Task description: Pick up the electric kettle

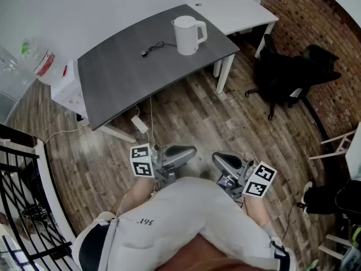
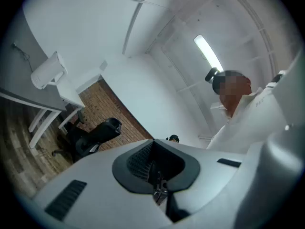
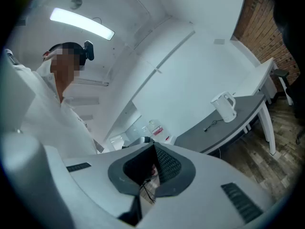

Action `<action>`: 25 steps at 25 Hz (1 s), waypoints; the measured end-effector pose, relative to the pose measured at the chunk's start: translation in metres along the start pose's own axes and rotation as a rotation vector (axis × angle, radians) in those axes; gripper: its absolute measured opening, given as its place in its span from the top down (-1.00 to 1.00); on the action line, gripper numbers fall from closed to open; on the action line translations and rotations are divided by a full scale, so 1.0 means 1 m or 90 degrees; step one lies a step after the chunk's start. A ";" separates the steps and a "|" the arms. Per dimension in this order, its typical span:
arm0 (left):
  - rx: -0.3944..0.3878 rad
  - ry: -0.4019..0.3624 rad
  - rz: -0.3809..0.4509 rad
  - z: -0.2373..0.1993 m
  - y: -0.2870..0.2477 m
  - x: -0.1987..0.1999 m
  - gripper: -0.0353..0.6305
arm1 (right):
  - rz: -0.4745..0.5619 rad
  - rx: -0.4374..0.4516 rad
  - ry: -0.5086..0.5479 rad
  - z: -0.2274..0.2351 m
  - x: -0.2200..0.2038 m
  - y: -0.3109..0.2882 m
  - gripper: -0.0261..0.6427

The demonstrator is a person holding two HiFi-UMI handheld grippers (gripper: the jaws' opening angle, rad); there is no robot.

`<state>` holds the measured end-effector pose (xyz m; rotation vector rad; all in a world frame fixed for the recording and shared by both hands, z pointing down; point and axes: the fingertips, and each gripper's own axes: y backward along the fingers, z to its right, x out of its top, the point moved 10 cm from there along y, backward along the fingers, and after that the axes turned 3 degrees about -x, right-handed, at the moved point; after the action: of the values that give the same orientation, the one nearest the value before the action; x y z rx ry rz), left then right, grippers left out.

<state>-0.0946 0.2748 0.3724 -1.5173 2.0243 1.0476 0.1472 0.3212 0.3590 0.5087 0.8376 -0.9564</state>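
A wood-plank floor (image 1: 186, 114) fills the room, with a brick wall (image 1: 316, 16) at the upper right of the head view and a black office chair (image 1: 282, 75) in front of it. A dark grey desk (image 1: 124, 78) runs across the upper middle, and a white desk (image 1: 237, 10) stands behind it. The white electric kettle (image 1: 189, 34) stands near the grey desk's right end, with a black power cord (image 1: 155, 48) lying just to its left. It is well apart from both grippers, which sit low at the bottom centre by the person's waist. The left gripper (image 1: 189, 150) has its jaws closed together on nothing, and so does the right gripper (image 1: 219, 158); each gripper view shows the ribbed pads meeting with no object between them. The kettle is upright, its long axis vertical and its lid down. Its handle (image 1: 201, 31) faces the right of the frame and the spout faces left. It looks like a rigid, smooth plastic shell, likely slippery around the body. Its weight depends on water inside, which cannot be seen. The handle loop seems the safest place to grip, keeping the kettle level, with care that the cord does not drag.
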 end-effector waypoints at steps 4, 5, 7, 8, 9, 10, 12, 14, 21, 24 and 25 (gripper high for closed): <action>0.037 -0.030 0.003 0.002 0.037 0.018 0.88 | 0.009 -0.006 0.031 -0.015 0.000 -0.032 0.90; 0.046 -0.034 0.004 0.001 0.044 0.021 0.88 | 0.011 -0.012 0.033 -0.016 -0.001 -0.038 0.90; 0.056 -0.040 0.011 0.001 0.056 0.027 0.88 | 0.014 -0.025 0.034 -0.018 -0.004 -0.047 0.90; 0.057 -0.044 0.013 0.001 0.061 0.029 0.88 | 0.015 -0.032 0.035 -0.019 -0.005 -0.051 0.90; 0.058 -0.047 0.013 0.001 0.066 0.031 0.88 | 0.017 -0.041 0.036 -0.020 -0.006 -0.055 0.90; 0.059 -0.048 0.012 0.001 0.069 0.032 0.88 | 0.019 -0.051 0.037 -0.020 -0.008 -0.057 0.90; 0.058 -0.047 0.006 0.001 0.074 0.032 0.88 | 0.021 -0.069 0.035 -0.021 -0.010 -0.060 0.90; 0.060 -0.047 0.002 0.001 0.076 0.033 0.88 | 0.023 -0.085 0.026 -0.021 -0.012 -0.061 0.90; 0.080 -0.076 -0.001 0.000 0.074 0.035 0.88 | 0.061 -0.183 0.023 -0.010 -0.009 -0.041 0.89; 0.098 -0.093 0.001 0.002 0.073 0.033 0.87 | 0.065 -0.201 0.035 -0.009 -0.007 -0.032 0.86; 0.106 -0.099 0.004 0.003 0.072 0.032 0.84 | 0.066 -0.205 0.037 -0.009 -0.006 -0.030 0.83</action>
<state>-0.1736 0.2658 0.3715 -1.3062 1.9567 0.9425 0.1162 0.3155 0.3584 0.2986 0.9869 -0.6977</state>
